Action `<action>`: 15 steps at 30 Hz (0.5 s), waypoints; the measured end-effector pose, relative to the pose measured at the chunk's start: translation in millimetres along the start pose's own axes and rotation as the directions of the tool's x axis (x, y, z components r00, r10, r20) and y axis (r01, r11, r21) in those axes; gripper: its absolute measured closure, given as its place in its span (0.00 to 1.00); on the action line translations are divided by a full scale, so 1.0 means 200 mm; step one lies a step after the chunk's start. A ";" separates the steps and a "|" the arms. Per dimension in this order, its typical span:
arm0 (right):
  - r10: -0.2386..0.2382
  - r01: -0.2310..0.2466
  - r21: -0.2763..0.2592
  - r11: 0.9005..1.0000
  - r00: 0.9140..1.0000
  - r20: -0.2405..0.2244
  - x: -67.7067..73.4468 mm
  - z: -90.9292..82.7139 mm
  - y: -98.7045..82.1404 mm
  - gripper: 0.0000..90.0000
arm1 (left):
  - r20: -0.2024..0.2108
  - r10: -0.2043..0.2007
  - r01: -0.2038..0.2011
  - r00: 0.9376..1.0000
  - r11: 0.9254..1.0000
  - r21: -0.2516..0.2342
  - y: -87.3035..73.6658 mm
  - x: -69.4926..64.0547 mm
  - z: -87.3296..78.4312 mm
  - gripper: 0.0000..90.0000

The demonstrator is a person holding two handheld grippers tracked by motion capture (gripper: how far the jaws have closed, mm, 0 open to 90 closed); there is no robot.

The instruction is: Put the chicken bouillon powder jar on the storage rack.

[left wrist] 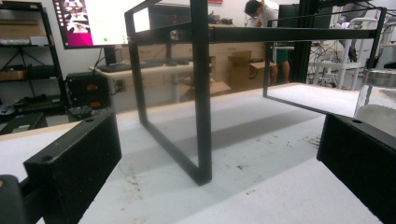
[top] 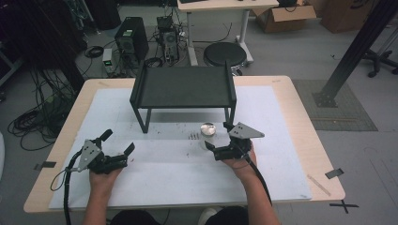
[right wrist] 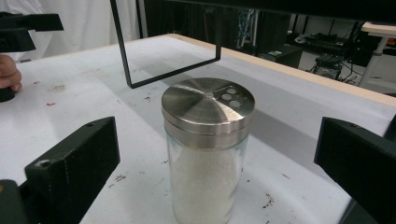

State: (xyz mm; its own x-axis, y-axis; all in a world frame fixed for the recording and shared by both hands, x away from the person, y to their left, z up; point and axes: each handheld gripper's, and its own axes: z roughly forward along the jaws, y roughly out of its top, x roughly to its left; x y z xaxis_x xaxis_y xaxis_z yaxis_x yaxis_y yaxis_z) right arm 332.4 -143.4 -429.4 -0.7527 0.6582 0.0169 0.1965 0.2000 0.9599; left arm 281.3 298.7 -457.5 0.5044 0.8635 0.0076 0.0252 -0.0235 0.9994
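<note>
A glass shaker (right wrist: 208,154) with a steel lid and white grains inside stands upright on the white mat (top: 164,168), just in front of the black shelf stand (top: 183,86). From above, the shaker (top: 208,131) lies between the wide-apart jaws of my right gripper (top: 218,136), which is open and not touching it. My left gripper (top: 117,143) is open over the mat at the left, holding nothing. In the left gripper view the stand's leg (left wrist: 201,93) rises ahead and the shaker (left wrist: 378,100) sits at the right edge.
The stand's low platform spans the mat's far middle. Small dark marks (top: 193,136) dot the mat left of the shaker. Wooden table edge (top: 309,136) frames the mat. Beyond the table are computers, cables, a stool (top: 224,54) and boxes.
</note>
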 end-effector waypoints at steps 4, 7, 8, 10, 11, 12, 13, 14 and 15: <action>-0.001 0.001 0.014 1.000 1.000 -0.007 0.00 0.03 0.00 0.00 | 0.000 0.001 -0.001 1.000 1.000 0.001 0.00 0.00 0.00 0.00; 0.001 -0.001 0.022 1.000 1.000 -0.011 0.00 0.05 -0.01 0.00 | -0.001 0.004 -0.004 1.000 1.000 0.000 0.00 0.00 0.00 0.00; -0.001 0.001 0.027 1.000 1.000 -0.015 0.00 0.06 -0.01 0.00 | -0.001 0.003 -0.003 1.000 1.000 0.000 0.00 0.00 0.00 0.00; -0.001 0.002 0.030 1.000 1.000 -0.018 0.00 0.08 -0.01 0.00 | -0.001 0.004 -0.004 1.000 1.000 0.000 0.00 0.00 0.00 0.00; -0.001 0.001 0.032 0.999 1.000 -0.017 0.00 0.08 -0.02 0.00 | -0.001 0.004 -0.004 1.000 1.000 0.000 0.00 0.00 0.00 0.00; 0.001 0.000 0.033 0.999 1.000 -0.016 0.00 0.09 -0.02 0.00 | -0.001 0.004 -0.004 1.000 1.000 -0.001 0.00 0.00 0.00 0.00; 0.004 -0.003 0.033 0.999 1.000 -0.017 0.00 0.09 -0.02 0.00 | -0.001 0.004 -0.004 1.000 1.000 -0.001 0.00 0.00 0.00 0.00; 0.009 -0.008 0.036 0.999 1.000 -0.018 0.00 0.09 -0.02 0.00 | -0.001 0.005 -0.005 1.000 1.000 0.001 0.00 0.00 0.00 0.00; 0.009 -0.008 0.038 0.999 1.000 -0.017 0.00 0.10 -0.02 0.00 | -0.001 0.004 -0.004 1.000 1.000 0.000 0.00 0.00 0.00 0.00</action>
State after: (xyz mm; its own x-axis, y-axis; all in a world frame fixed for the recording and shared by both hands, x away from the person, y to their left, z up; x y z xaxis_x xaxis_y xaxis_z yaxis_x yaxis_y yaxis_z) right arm 343.6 -130.0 -438.7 -0.7614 0.6476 0.0303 0.2262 0.2216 0.9485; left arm 281.0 298.4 -457.5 0.5032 0.8641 0.0118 0.0230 -0.0270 0.9994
